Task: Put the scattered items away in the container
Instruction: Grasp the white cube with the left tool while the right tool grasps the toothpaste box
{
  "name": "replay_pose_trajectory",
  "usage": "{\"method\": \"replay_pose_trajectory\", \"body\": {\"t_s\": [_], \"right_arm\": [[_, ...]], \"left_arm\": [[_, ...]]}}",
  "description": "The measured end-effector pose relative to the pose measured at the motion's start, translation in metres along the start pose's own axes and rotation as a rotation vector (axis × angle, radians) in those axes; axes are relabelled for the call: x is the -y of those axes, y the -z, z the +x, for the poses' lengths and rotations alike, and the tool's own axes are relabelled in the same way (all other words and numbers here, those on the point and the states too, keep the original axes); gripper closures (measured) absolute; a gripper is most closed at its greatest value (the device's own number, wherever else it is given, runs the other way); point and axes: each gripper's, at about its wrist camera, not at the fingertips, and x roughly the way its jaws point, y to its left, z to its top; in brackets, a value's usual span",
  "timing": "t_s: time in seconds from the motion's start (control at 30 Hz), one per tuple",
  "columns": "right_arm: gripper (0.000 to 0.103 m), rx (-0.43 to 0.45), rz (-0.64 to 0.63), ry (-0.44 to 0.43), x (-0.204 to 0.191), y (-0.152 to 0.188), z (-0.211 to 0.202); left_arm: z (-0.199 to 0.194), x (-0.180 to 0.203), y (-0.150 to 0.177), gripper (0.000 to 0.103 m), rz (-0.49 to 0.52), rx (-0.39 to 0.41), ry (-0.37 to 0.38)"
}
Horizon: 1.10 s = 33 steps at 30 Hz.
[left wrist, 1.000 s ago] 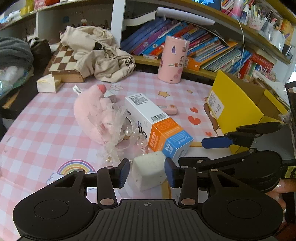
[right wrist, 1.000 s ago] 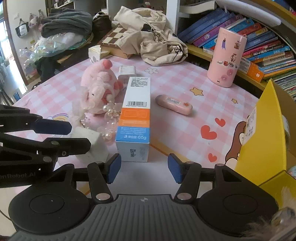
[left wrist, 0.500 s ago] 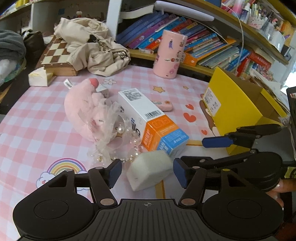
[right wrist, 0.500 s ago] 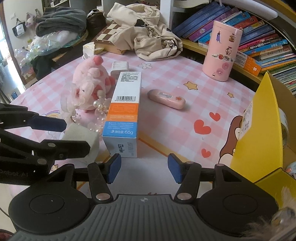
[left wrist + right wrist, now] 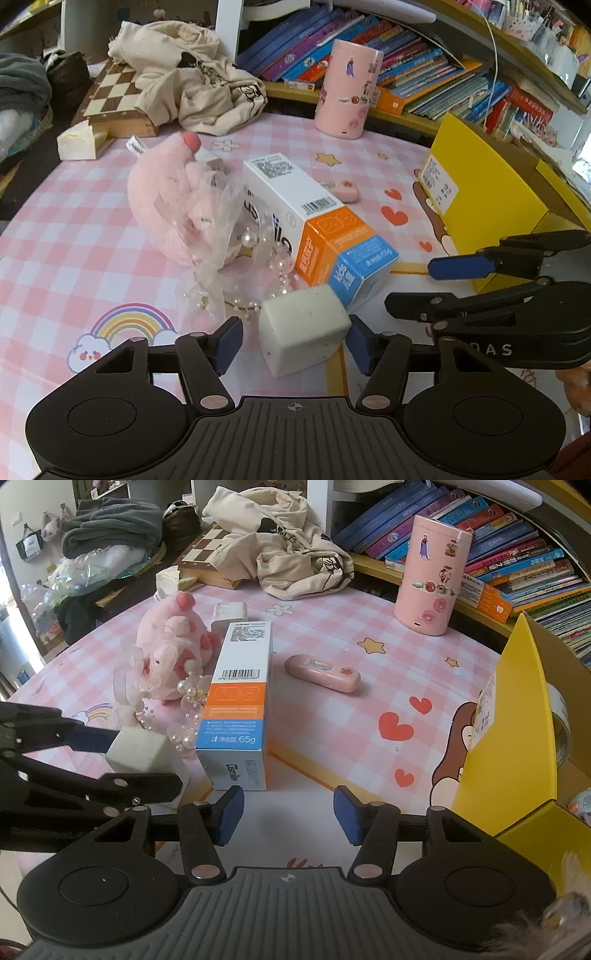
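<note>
A white block [image 5: 303, 326] sits tilted on the pink checked desk [image 5: 74, 258] between the jaws of the left gripper [image 5: 293, 343], which are closing around it; the right pad looks to be at the block's edge, while a sliver of desk shows between the left pad and the block. At the block's 1 o'clock, touching or nearly so, lies a long toothpaste box [image 5: 314, 225], white, orange and blue, pointing away toward 11 o'clock. A pink plush [image 5: 166, 206] rests at the box's 9 o'clock, with a tangle of tulle and pearls [image 5: 251, 254] spilling between the two. Beyond the box, at its 2 o'clock, lies a small pink case [image 5: 323, 672], well apart from everything else. A tall pink canister [image 5: 432, 576] stands at the desk's far edge, at 12 o'clock in the left view, in front of a row of books [image 5: 424, 77]. At 11 o'clock a beige cloth [image 5: 184, 85] is heaped over a chessboard [image 5: 110, 99].

The yellow container [image 5: 509, 716] stands open at 3 o'clock in the right view, a roll of tape [image 5: 561, 723] visible inside. The right gripper [image 5: 288, 814] hovers over a bare patch of desk, its jaws spread and easing inward with nothing between them, the near end of the box at their 11 o'clock.
</note>
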Motion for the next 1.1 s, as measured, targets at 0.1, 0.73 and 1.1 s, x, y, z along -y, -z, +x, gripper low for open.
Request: {"method": "replay_pose_trajectory", "body": {"t_s": [0.1,0.73,1.1], "right_arm": [[0.051,0.000,0.002,-0.007,-0.001,0.000,0.000],[0.060,0.018,-0.018,0.018,-0.024,-0.032,0.032],[0.060,0.001,-0.056,0.042,-0.028,-0.058,0.059]], "left_arm": [[0.001,-0.001,0.002,0.059,-0.003,0.005,0.016],[-0.037,-0.031,0.022,0.070,-0.137,0.000,-0.005],[-0.042,-0.034,0.023,0.070,-0.160,0.013,-0.009]]}}
